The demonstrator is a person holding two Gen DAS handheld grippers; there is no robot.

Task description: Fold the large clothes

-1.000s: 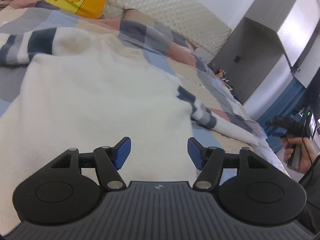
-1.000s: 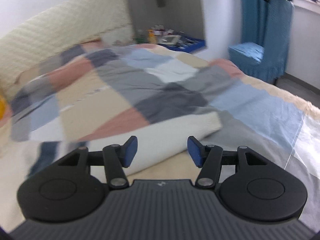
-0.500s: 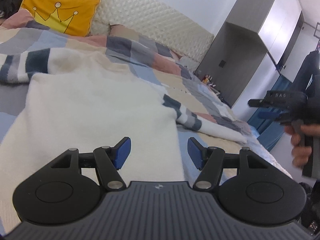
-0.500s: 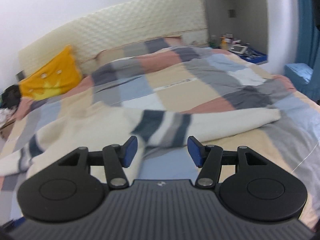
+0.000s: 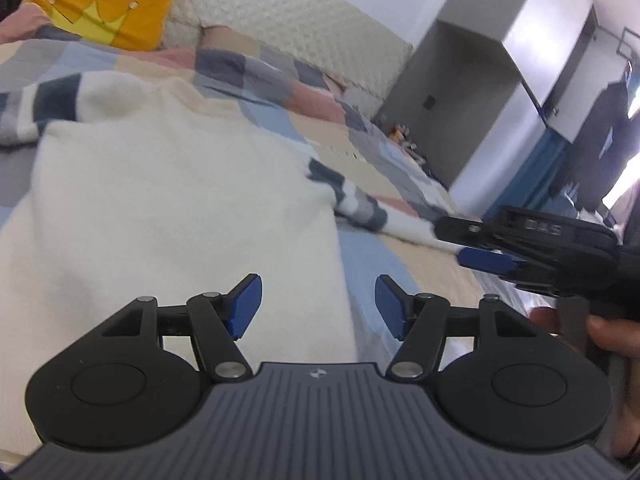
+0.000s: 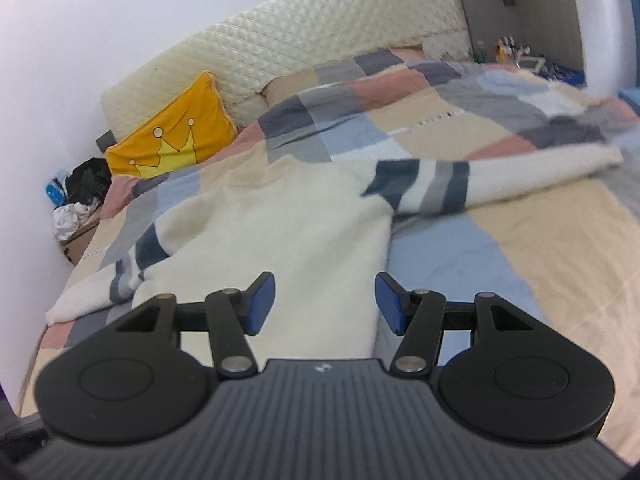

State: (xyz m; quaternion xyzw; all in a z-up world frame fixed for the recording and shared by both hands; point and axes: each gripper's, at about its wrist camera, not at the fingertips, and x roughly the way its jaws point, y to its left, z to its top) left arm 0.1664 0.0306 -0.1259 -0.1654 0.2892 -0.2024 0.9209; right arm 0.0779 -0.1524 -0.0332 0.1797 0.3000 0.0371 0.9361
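Observation:
A large cream sweater (image 5: 168,208) with navy and grey striped sleeves lies flat on the checked bed cover; it also shows in the right wrist view (image 6: 288,232). Its right sleeve (image 6: 480,184) stretches out to the right, its left sleeve (image 6: 120,276) to the left. My left gripper (image 5: 318,306) is open and empty above the sweater's near hem. My right gripper (image 6: 324,300) is open and empty over the hem's right part. The right gripper also appears in the left wrist view (image 5: 520,248), held in a hand beside the bed.
A yellow crown cushion (image 6: 172,144) leans on the quilted headboard (image 6: 320,36). A pile of clothes (image 6: 80,196) sits left of the bed. A grey niche with small items (image 6: 524,56) is at the far right. The checked bed cover (image 6: 520,264) lies bare right of the sweater.
The right gripper swung left from the bed's far right side to face the sweater and moved closer to the left gripper. The left gripper tilted slightly. Both stayed open.

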